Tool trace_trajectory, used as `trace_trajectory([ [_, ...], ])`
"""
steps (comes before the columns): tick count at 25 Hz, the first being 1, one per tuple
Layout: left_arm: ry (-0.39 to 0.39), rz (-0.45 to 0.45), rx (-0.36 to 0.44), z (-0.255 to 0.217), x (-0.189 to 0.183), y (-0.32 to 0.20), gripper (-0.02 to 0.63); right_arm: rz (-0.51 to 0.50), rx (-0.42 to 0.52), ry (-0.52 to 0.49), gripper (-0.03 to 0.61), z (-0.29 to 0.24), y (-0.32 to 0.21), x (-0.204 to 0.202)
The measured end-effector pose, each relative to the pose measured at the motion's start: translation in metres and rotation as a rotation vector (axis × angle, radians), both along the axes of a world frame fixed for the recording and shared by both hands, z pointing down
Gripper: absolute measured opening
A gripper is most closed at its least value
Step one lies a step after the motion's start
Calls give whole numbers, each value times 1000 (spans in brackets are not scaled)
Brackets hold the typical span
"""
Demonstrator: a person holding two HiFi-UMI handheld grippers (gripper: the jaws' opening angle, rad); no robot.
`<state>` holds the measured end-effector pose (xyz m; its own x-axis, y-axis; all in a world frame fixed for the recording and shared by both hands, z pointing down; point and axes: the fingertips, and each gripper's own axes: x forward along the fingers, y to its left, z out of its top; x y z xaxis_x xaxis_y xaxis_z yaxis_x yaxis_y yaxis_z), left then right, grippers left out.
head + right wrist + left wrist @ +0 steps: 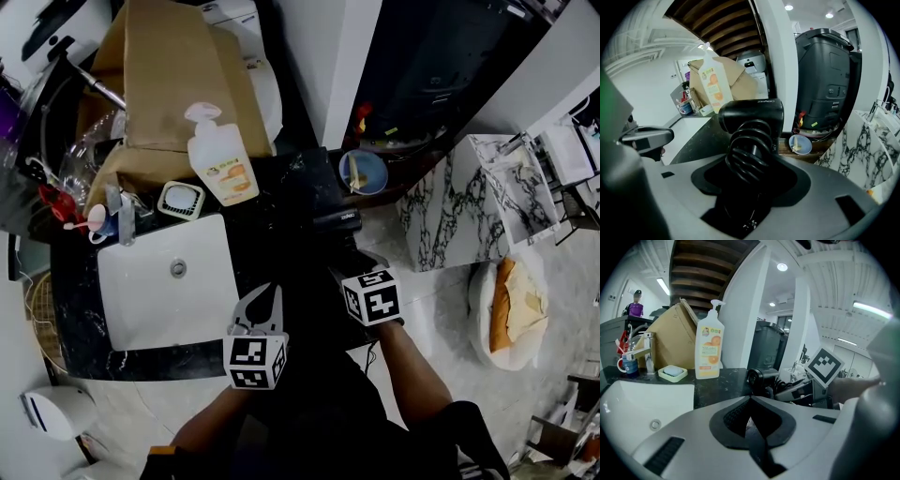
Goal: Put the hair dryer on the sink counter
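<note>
The black hair dryer (pixel 337 221) is at the right end of the dark sink counter (pixel 281 202), and I cannot tell whether it touches the top. Its cord is wound round the handle (pixel 749 154). My right gripper (pixel 351 261) is shut on that handle, with the barrel (pixel 751 116) pointing left over the counter. The left gripper view shows the dryer (pixel 759 379) past the counter's far edge. My left gripper (pixel 271 290) hangs over the counter's front edge beside the white basin (pixel 169 291). Its jaws meet at the tips with nothing between them.
An orange soap bottle (pixel 220 159) stands behind the basin by a brown paper bag (pixel 169 75). A soap dish (pixel 181 200), the faucet (pixel 124 223) and a mug (pixel 101 227) are at the back left. A blue bowl (pixel 363 172) and a marble block (pixel 450 206) lie right of the counter.
</note>
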<state>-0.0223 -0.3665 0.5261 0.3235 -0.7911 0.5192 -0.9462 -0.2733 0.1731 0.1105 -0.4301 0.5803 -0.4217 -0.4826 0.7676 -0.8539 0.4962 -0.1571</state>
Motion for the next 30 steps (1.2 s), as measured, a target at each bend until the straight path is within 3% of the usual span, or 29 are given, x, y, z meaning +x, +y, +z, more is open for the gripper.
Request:
trace_trajectory([
  [15, 6, 38, -13, 5, 4, -1, 9, -23, -6, 75, 265, 18, -4, -1],
  [21, 15, 63, 1, 0, 6, 4, 9, -27, 11, 60, 280, 15, -3, -2],
  [30, 3, 135, 52, -16, 8, 24, 9, 97, 96, 34, 298, -27, 31, 17],
])
